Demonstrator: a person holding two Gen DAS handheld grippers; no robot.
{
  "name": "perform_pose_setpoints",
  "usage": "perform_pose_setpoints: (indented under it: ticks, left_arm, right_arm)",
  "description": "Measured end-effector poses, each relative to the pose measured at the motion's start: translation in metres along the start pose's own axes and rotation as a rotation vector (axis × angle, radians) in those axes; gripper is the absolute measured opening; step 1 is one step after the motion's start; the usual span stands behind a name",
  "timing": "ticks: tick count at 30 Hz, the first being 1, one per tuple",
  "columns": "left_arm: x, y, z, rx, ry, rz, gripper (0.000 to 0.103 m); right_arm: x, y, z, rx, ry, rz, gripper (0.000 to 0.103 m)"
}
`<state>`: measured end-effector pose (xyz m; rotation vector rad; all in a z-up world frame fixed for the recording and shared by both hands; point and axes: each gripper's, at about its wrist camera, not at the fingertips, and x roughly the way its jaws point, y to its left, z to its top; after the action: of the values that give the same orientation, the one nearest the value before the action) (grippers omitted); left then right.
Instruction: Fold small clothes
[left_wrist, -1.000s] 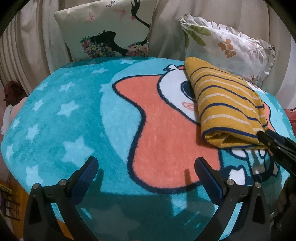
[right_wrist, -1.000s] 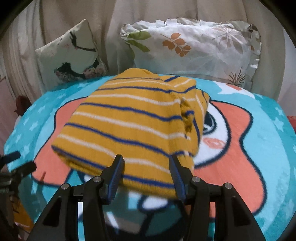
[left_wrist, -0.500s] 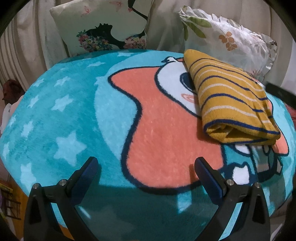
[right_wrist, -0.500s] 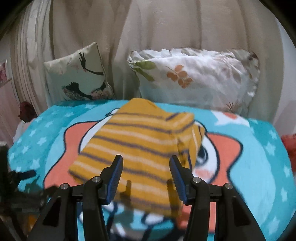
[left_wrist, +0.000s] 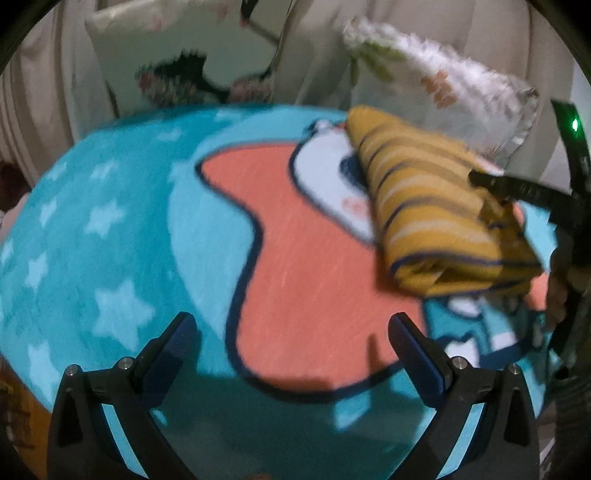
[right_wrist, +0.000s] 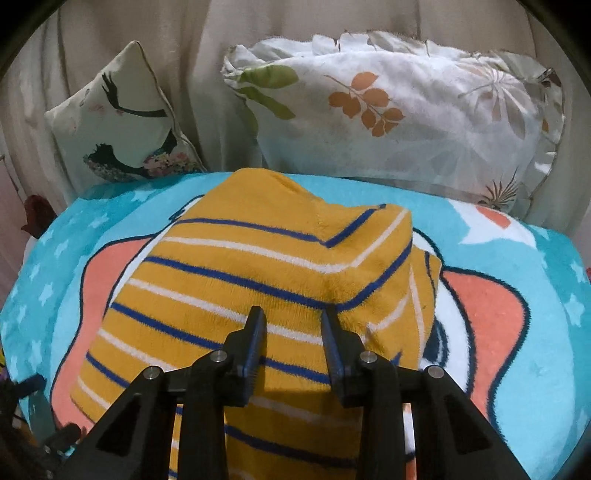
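Soft and fuzzy, the blue blanket (right_wrist: 546, 332) with white stars and a big orange cartoon shape covers the bed, and two pillows lean against a pale curtain at its far edge: a leaf pillow (right_wrist: 399, 110) and a smaller bird pillow (right_wrist: 118, 122). On the blanket lies the striped top (right_wrist: 240, 266), yellow with blue and white lines, folded into a thick bundle. It sits toward the far right part of the blanket, close to the leaf pillow but not clearly touching it. The right gripper (right_wrist: 291, 325) is right over the near part of the bundle, with its two fingers a little way apart and the cloth showing between them; they look like they press down on it or hover just above it, not pinch it. The left gripper (left_wrist: 291, 332) is well apart from the top, over the orange patch near the front edge of the blanket, and its fingers are spread wide with nothing between them. The fold looks nearly done. What could go wrong now is the bundle coming undone: if the right gripper catches the fuzzy knit when it lifts, it could drag the top layer up and open the fold. A push sideways could also slide the layers apart, because the blanket is soft and bumpy.
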<state>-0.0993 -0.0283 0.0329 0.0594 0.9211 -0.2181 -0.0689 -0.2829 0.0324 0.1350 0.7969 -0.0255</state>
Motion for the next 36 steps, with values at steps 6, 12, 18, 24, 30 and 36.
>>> perform_pose_setpoints:
  ticks: [6, 12, 18, 24, 30, 36]
  left_arm:
    - [-0.010, -0.023, 0.040, 0.049, -0.064, 0.003, 0.103]
    - [0.012, -0.066, 0.070, 0.119, -0.050, -0.014, 0.103]
    - [0.050, -0.100, 0.081, 0.185, 0.017, -0.011, 0.103]
    - [0.072, -0.113, 0.076, 0.201, 0.047, -0.018, 0.103]
    - [0.086, -0.101, 0.072, 0.086, 0.076, -0.108, 0.103]
    - [0.089, -0.093, 0.063, 0.064, 0.010, -0.199, 0.103]
  right_arm:
    - [-0.017, -0.002, 0.024, -0.029, -0.078, -0.044, 0.035]
    - [0.019, -0.019, 0.032, -0.003, -0.007, -0.121, 0.036]
    - [0.016, -0.040, 0.026, 0.041, -0.041, -0.103, 0.049]
    - [-0.004, -0.068, 0.014, 0.142, -0.096, -0.126, 0.051]
    - [0.000, -0.096, 0.000, 0.246, -0.105, -0.098, 0.051]
    - [0.010, -0.109, -0.004, 0.294, -0.092, -0.058, 0.053]
